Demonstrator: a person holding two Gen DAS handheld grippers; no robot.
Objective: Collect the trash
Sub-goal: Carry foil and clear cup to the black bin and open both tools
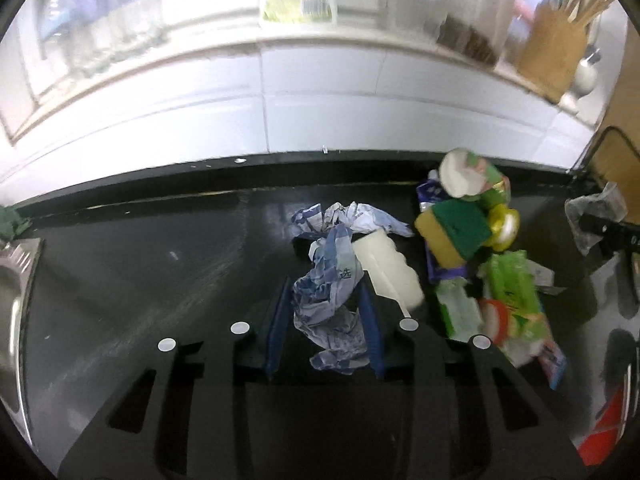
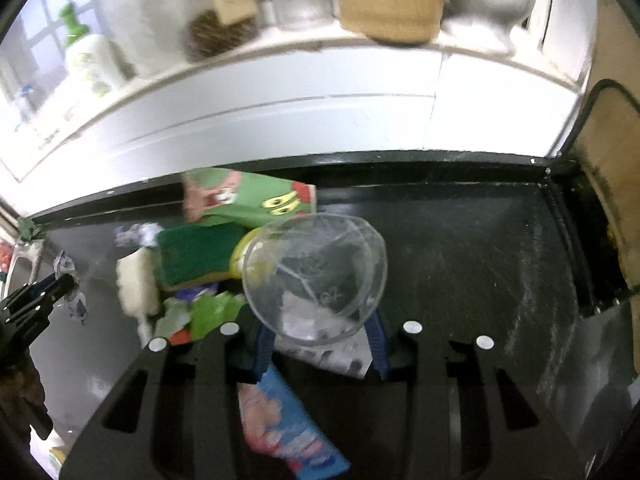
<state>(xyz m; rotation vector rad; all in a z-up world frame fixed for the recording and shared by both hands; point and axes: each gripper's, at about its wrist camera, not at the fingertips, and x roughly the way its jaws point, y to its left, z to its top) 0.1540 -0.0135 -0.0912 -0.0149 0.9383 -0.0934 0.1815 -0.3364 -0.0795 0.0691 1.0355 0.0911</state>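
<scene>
My left gripper (image 1: 326, 312) is shut on a crumpled blue-and-white wrapper (image 1: 334, 300), held just above the black counter (image 1: 160, 264). A white plastic bottle (image 1: 388, 270) lies beside it. To the right lies a trash pile: a yellow-green sponge (image 1: 454, 234), a green cup (image 1: 474, 176), green packets (image 1: 512, 292). My right gripper (image 2: 320, 332) is shut on a clear plastic cup lid (image 2: 316, 268) with a white wrapper under it. The right wrist view shows the sponge (image 2: 196, 254), a green packet (image 2: 248, 198) and my left gripper (image 2: 60, 284) at far left.
A white tiled wall and sill (image 1: 280, 92) with bottles and a wooden utensil holder (image 1: 554, 52) run behind the counter. A steel sink (image 1: 16, 292) is at the left. A black wire rack (image 2: 600, 184) stands at the right. A pink-blue packet (image 2: 288, 432) lies below my right gripper.
</scene>
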